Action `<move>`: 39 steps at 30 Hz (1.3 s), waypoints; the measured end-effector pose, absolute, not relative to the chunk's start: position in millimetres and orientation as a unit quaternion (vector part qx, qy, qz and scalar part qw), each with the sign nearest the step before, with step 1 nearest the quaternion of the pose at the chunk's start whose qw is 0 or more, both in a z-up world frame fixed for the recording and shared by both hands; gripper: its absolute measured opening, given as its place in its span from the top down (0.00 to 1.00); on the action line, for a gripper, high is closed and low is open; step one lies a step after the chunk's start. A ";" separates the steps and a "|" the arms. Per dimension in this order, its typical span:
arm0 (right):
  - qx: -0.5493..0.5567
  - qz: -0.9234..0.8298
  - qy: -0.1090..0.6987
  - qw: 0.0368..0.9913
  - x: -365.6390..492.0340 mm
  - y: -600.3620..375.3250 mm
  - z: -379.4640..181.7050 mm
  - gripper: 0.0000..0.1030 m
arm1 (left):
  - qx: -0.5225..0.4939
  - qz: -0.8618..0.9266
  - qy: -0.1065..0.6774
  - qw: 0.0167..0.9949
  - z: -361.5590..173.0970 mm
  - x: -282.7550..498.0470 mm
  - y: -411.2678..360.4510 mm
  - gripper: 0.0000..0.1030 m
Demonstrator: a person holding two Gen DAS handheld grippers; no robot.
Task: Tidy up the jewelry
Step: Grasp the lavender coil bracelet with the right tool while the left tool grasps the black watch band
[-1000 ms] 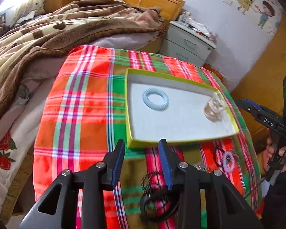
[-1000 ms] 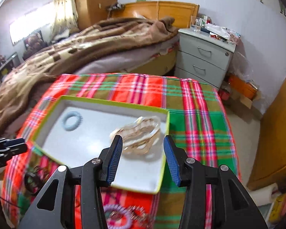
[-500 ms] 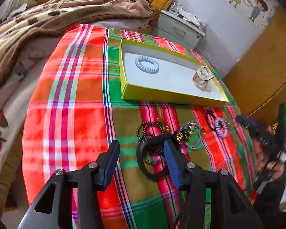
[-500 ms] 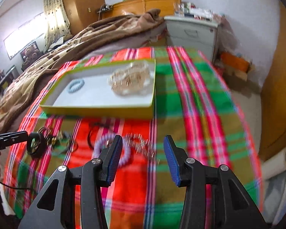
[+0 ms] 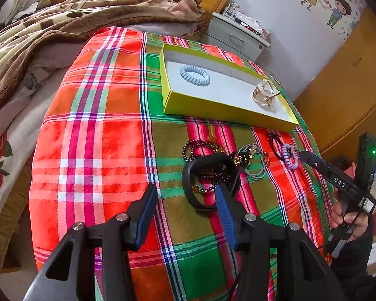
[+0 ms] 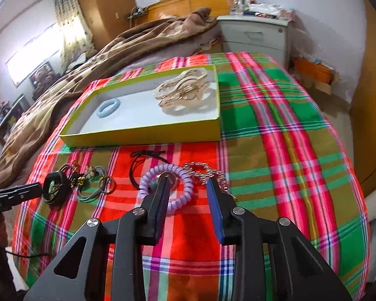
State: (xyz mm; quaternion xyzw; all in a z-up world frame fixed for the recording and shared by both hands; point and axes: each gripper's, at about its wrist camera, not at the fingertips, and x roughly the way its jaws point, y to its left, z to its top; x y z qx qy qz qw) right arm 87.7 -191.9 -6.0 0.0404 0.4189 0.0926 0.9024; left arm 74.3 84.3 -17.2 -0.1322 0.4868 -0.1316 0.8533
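A yellow-green tray [image 5: 225, 115] [image 6: 143, 135] on the plaid cloth holds a pale blue spiral hair tie [image 5: 194, 75] and a clear gold hair claw [image 6: 185, 92]. In front of it lies loose jewelry. My left gripper [image 5: 185, 195] is open low over a black bangle [image 5: 208, 183], its right finger inside the ring and the bangle's left rim between the jaws, untouched. My right gripper [image 6: 188, 186] is closing. Its left finger is inside a lilac spiral hair tie [image 6: 166, 183], whose right side lies between the jaws with a gap still showing.
Beside the bangle lie a dark bead bracelet [image 5: 200, 148], grey hair ties with a charm [image 5: 253, 160], a thin black hair tie [image 6: 143, 163] and a silver chain [image 6: 205, 171]. A bed with a brown blanket [image 5: 62, 20] and a white nightstand [image 6: 255, 35] stand behind the table.
Both grippers pulled back from over the tray and came down to the loose jewelry in front of it. The right jaws have narrowed around the lilac tie's rim.
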 end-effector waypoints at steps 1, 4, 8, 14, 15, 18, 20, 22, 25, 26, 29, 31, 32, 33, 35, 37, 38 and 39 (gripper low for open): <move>0.035 0.091 0.408 0.908 82.9 -190.6 -4.0 0.69 | -0.133 -0.130 0.487 0.854 -17.2 74.3 84.9 0.52; 0.033 0.107 0.415 0.903 80.2 -187.3 -4.8 0.69 | -0.127 -0.125 0.486 0.855 -17.3 74.2 84.3 0.52; 0.053 0.108 0.445 0.887 91.6 -187.5 -16.7 0.69 | -0.129 -0.131 0.492 0.851 -21.2 76.4 81.2 0.52; 0.049 0.094 0.457 0.883 99.7 -185.5 -22.7 0.83 | -0.127 -0.127 0.495 0.850 -22.6 78.0 77.4 0.52; 0.048 0.093 0.457 0.883 100.0 -185.8 -22.9 0.85 | -0.126 -0.126 0.496 0.850 -22.7 78.5 77.4 0.52; 0.049 0.094 0.457 0.883 101.1 -187.2 -22.7 0.89 | -0.123 -0.124 0.496 0.850 -22.6 79.7 76.9 0.52; 0.048 0.093 0.455 0.884 100.0 -188.2 -21.6 0.90 | -0.124 -0.124 0.496 0.851 -22.6 80.8 77.1 0.52; 0.049 0.091 0.449 0.888 98.6 -189.1 -20.0 0.90 | -0.123 -0.122 0.496 0.851 -22.5 82.6 76.6 0.52; 0.063 0.094 0.440 0.891 94.8 -194.2 -16.7 0.90 | -0.117 -0.120 0.497 0.852 -22.2 85.4 75.1 0.52; 0.068 0.095 0.435 0.893 93.1 -196.4 -14.8 0.90 | -0.114 -0.121 0.496 0.852 -22.1 86.2 74.5 0.52; 0.079 0.099 0.422 0.898 89.1 -200.3 -9.9 0.90 | -0.101 -0.121 0.497 0.853 -22.6 90.5 70.4 0.53; 0.086 0.101 0.415 0.900 87.4 -202.2 -5.5 0.90 | -0.089 -0.115 0.497 0.855 -21.8 93.8 67.6 0.56; 0.090 0.102 0.412 0.901 86.4 -203.1 -4.0 0.90 | -0.082 -0.113 0.497 0.857 -21.6 95.0 65.9 0.57; 0.095 0.104 0.408 0.902 84.7 -205.0 -2.1 0.90 | -0.074 -0.106 0.499 0.857 -22.4 96.5 64.5 0.61; 0.098 0.104 0.405 0.903 83.9 -205.6 -0.5 0.90 | -0.057 -0.101 0.501 0.858 -22.5 98.6 61.1 0.67; 0.100 0.104 0.402 0.904 83.6 -206.3 1.3 0.90 | -0.057 -0.102 0.503 0.856 -22.8 100.2 59.9 0.77; 0.100 0.104 0.402 0.904 84.1 -206.0 1.9 0.90 | -0.058 -0.106 0.503 0.856 -22.9 100.0 58.9 0.81; 0.101 0.104 0.401 0.905 84.5 -205.4 2.8 0.90 | -0.058 -0.109 0.504 0.855 -23.2 99.9 58.2 0.83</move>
